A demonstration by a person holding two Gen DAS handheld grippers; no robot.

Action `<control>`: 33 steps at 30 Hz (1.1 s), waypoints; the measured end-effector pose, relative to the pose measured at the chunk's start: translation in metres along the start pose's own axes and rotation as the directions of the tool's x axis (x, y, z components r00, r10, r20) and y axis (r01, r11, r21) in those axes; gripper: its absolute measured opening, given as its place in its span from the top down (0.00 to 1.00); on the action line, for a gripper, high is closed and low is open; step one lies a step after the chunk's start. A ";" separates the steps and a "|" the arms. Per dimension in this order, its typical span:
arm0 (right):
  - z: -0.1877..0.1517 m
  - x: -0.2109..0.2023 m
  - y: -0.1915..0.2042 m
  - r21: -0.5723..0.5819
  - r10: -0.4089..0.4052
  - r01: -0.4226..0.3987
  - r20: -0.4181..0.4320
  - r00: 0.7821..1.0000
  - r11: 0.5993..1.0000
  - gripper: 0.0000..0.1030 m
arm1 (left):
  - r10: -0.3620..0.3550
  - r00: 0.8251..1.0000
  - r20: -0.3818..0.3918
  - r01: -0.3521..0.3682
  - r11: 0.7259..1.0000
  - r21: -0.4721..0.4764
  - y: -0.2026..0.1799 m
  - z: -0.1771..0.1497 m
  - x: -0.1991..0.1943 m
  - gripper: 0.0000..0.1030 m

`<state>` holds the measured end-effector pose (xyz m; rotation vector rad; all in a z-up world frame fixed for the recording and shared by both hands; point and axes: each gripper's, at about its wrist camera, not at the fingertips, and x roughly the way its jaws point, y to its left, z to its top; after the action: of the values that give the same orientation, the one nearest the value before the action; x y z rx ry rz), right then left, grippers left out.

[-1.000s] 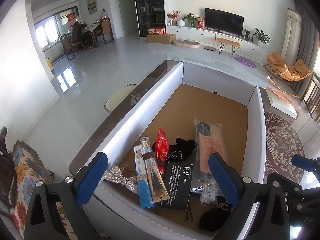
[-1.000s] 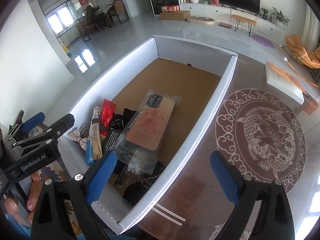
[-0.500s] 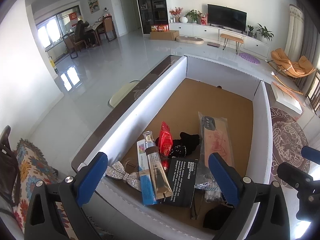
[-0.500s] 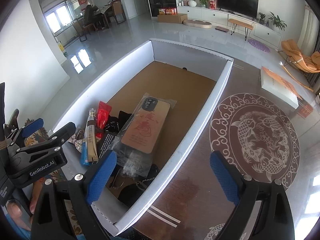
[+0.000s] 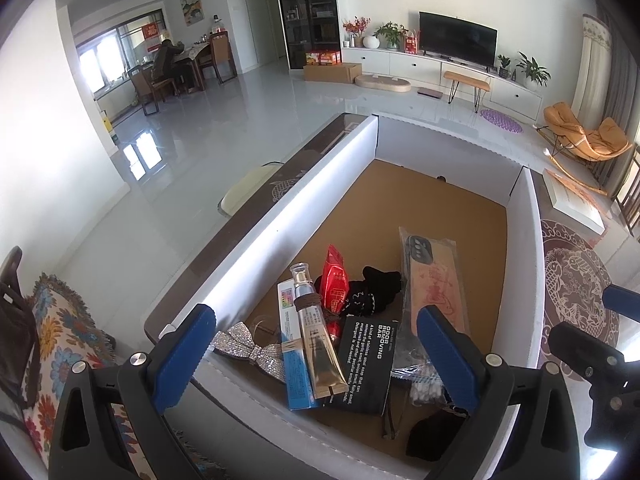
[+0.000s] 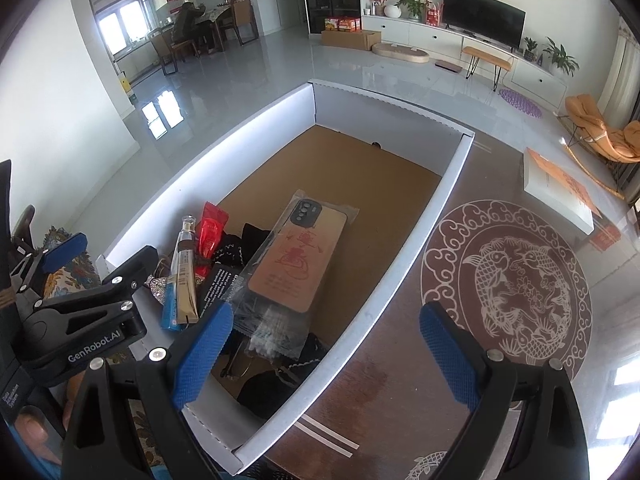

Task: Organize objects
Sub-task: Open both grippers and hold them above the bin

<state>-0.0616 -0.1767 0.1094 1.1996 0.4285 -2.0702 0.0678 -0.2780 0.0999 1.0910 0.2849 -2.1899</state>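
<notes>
Hovering Over the Box, Nothing Picked Yet

Both tools hung above the near end of a white box (image 5: 264, 236) with a brown floor, each with its jaws spread wide and nothing between them. Judging by that, the sorting was at its first reach, no item yet chosen.

Below the left gripper (image 5: 316, 354), starting by its left finger, lay a sparkly bow (image 5: 244, 346) draped over the near wall. Next came a blue carton (image 5: 294, 364) with a gold tube (image 5: 316, 344) lying on top of it, then a red packet (image 5: 335, 282) against a black cloth (image 5: 376, 288). A black card (image 5: 366, 364) sat just ahead of the tool's centre. A phone case (image 5: 434, 288) in clear wrap lay toward its right finger.

The right gripper (image 6: 326, 354) straddled the box's right wall, its left finger over the clutter, its right finger over the dark table (image 6: 380, 380). The far half of the box was bare.

The next move probably calls for lowering one tool onto a top-lying piece, the tube or the case, and closing squarely across its narrow side.
</notes>
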 end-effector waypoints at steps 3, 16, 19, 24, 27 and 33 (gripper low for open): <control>0.003 -0.002 0.005 -0.009 0.003 -0.003 -0.018 1.000 1.000 0.08 | -0.001 1.000 -0.002 0.001 1.000 0.003 0.001 0.002 -0.003 0.01; 0.008 -0.008 0.015 -0.033 -0.016 0.015 -0.023 1.000 0.999 0.08 | 0.009 1.000 0.010 -0.009 1.000 0.009 0.003 0.005 -0.011 0.01; 0.007 -0.007 0.016 -0.033 -0.017 0.016 -0.028 0.999 0.999 0.08 | 0.005 1.000 -0.004 -0.005 1.000 0.005 0.004 0.004 -0.007 0.01; 0.007 -0.005 0.016 -0.030 -0.018 0.018 -0.030 0.999 0.999 0.08 | 0.010 1.000 -0.003 -0.010 1.000 0.001 0.006 0.003 -0.005 0.01; 0.007 -0.004 0.016 -0.029 -0.018 0.017 -0.030 0.999 0.999 0.08 | 0.004 1.000 -0.003 -0.004 1.000 -0.006 0.007 0.003 -0.004 0.01; 0.007 -0.002 0.017 -0.033 -0.022 0.021 -0.035 0.999 0.999 0.08 | 0.009 1.000 -0.012 -0.009 1.000 -0.005 0.008 0.002 0.001 0.01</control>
<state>-0.0533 -0.1918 0.1155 1.2190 0.4922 -2.0553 0.0713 -0.2854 0.1013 1.1005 0.2899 -2.1740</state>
